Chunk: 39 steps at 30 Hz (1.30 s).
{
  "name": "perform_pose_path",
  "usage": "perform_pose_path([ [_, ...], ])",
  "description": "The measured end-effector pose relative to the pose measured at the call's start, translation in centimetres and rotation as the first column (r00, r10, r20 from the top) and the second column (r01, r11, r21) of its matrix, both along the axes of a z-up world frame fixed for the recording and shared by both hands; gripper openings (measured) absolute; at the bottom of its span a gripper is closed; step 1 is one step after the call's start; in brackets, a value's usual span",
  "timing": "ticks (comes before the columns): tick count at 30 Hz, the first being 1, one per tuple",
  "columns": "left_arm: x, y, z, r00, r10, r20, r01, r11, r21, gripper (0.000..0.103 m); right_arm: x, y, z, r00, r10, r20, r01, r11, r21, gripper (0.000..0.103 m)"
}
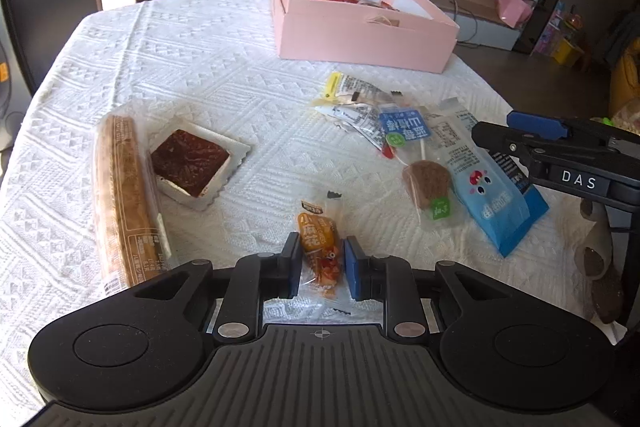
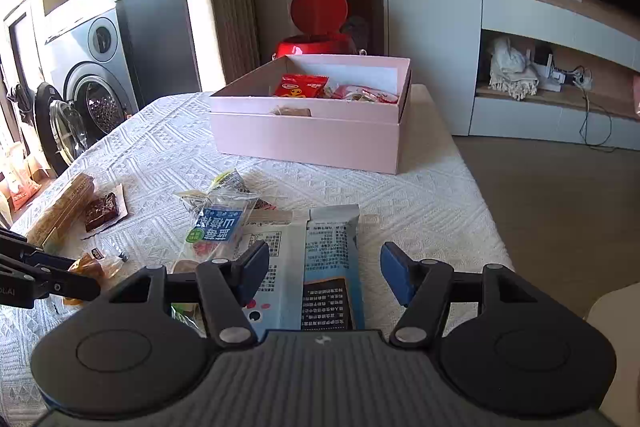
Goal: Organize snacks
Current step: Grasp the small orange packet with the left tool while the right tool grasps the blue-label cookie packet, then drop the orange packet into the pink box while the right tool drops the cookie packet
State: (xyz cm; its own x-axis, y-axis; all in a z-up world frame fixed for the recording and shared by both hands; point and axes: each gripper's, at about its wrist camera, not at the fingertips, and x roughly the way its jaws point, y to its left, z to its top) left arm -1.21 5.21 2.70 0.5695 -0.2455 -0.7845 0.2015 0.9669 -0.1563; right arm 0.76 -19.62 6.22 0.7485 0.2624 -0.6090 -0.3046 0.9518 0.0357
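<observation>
Two grippers over the white tablecloth [image 1: 200, 67]. My left gripper [image 1: 322, 263] is clamped on the small orange snack pkt [image 1: 320, 239]; my right gripper [image 2: 324, 275] hangs unclenched w/ the blue pkt [image 2: 332, 267] lying between its fingers, pads apart from it. Long biscuit pack [image 1: 124, 195] & brown cake in its wrapper [image 1: 192, 163] lie left; lollipop [image 1: 426, 183] & a loose wrapper pile [image 1: 360, 107] sit between me & the pink box [image 1: 360, 31], which already holds red pkts
</observation>
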Motion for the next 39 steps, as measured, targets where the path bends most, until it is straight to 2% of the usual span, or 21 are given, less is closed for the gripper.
perform_pose_path([
  [2,-0.2,-0.2,-0.1,1.000,0.002,0.011,-0.002,1.000,0.006,0.026,-0.5,0.7,0.9,0.998,0.059,0.011,-0.059,0.998,0.004,0.062],
  [6,-0.4,0.1,-0.3,1.000,0.013,0.013,-0.013,1.000,-0.022,0.026,-0.7,3.5,1.0,0.974,0.214,-0.071,-0.213,0.977,0.020,0.047],
  [8,-0.4,0.5,-0.4,0.999,0.034,0.005,-0.034,0.998,-0.046,0.027,-0.2,5.0,0.1,0.966,0.235,-0.112,-0.237,0.971,-0.011,0.044],
  [11,-0.4,0.9,-0.4,0.998,0.059,0.000,-0.059,0.996,-0.065,0.026,-0.2,6.7,-0.4,0.966,0.240,-0.091,-0.248,0.966,-0.079,0.044],
  [15,-0.7,0.3,-0.4,0.998,0.056,0.016,-0.056,0.998,-0.039,0.026,0.6,7.8,-1.1,0.945,0.277,-0.171,-0.290,0.955,-0.057,0.043],
  [17,-0.8,0.4,-0.5,0.998,0.054,0.026,-0.053,0.998,-0.040,0.026,0.2,8.3,-1.6,0.947,0.284,-0.149,-0.299,0.950,-0.089,0.043],
  [18,-0.9,0.5,-0.5,0.998,0.057,0.029,-0.056,0.997,-0.047,0.026,0.1,8.3,-1.7,0.946,0.290,-0.142,-0.305,0.948,-0.096,0.039],
  [24,-1.1,1.2,-0.9,0.995,0.096,0.031,-0.092,0.990,-0.109,0.026,0.4,7.6,-1.4,0.946,0.281,-0.161,-0.297,0.951,-0.086,0.035],
  [27,-1.2,1.2,-1.0,0.996,0.087,0.036,-0.082,0.990,-0.112,0.026,0.0,7.2,-0.8,0.950,0.273,-0.151,-0.288,0.954,-0.085,0.035],
  [32,-1.5,1.8,-1.2,0.995,0.093,0.041,-0.086,0.983,-0.160,0.026,-1.0,5.8,0.7,0.961,0.255,-0.107,-0.262,0.963,-0.061,0.035],
  [35,-1.4,2.0,-0.6,0.994,0.104,0.018,-0.097,0.969,-0.229,0.024,-1.8,4.0,2.4,0.973,0.225,-0.054,-0.227,0.973,-0.039,0.035],
  [37,-1.5,1.7,1.0,0.992,0.092,0.086,-0.068,0.965,-0.254,0.024,-2.2,2.6,3.4,0.982,0.188,-0.009,-0.189,0.981,-0.037,0.035],
  [39,-1.3,1.1,4.4,0.973,0.090,0.211,-0.035,0.967,-0.252,0.024,-2.5,1.2,4.1,0.990,0.141,0.029,-0.140,0.989,-0.042,0.035],
])
